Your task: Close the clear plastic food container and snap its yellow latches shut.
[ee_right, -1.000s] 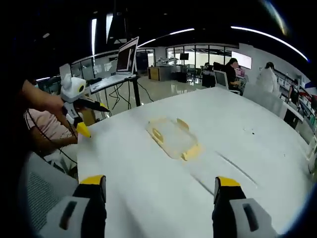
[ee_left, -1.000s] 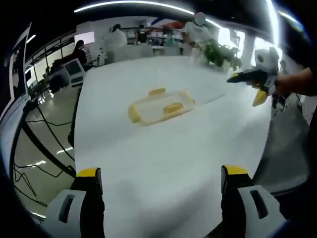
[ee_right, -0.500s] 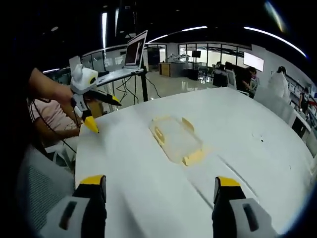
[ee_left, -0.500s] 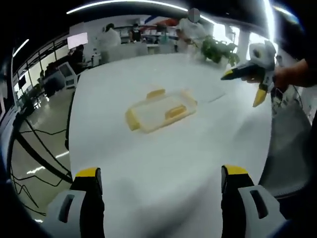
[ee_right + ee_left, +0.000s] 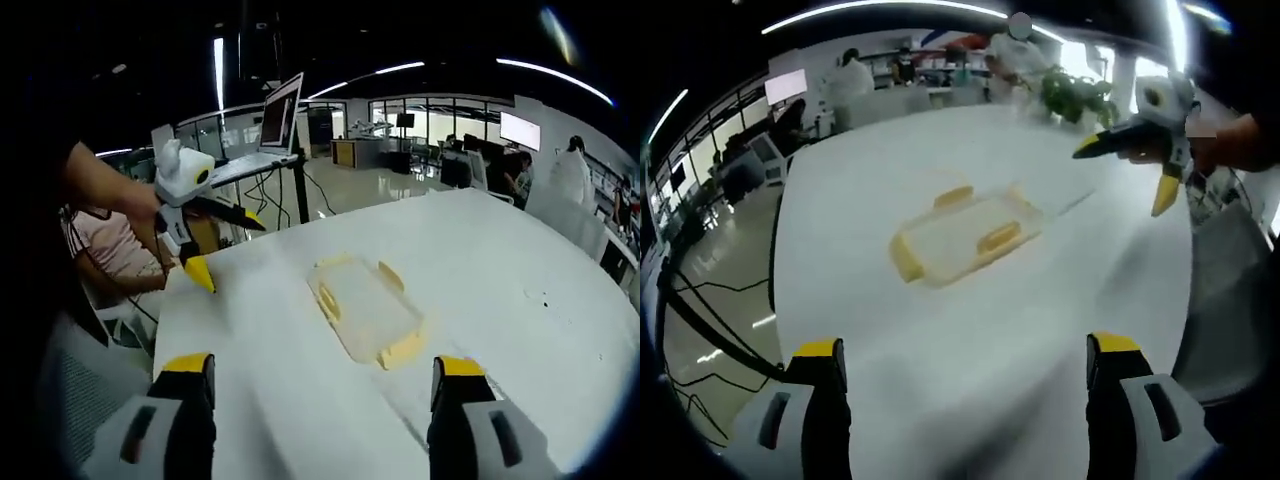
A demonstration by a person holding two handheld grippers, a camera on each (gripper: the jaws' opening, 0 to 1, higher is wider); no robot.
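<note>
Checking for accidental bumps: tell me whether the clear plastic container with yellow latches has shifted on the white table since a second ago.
Cannot tell: the clear plastic container with yellow latches sits untouched on the white table; both cameras moved.

container (image 5: 965, 236) mid-table (image 5: 940, 380), plant (image 5: 1075, 98) at far edge

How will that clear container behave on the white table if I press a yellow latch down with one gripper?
The clear container looks low, thin-walled and empty, so probably light. On the smooth white table it may well skid rather than stay put. Its flat shape makes tipping unlikely. Both the left gripper and right gripper are open and apart from it, so one could brace it.
</note>
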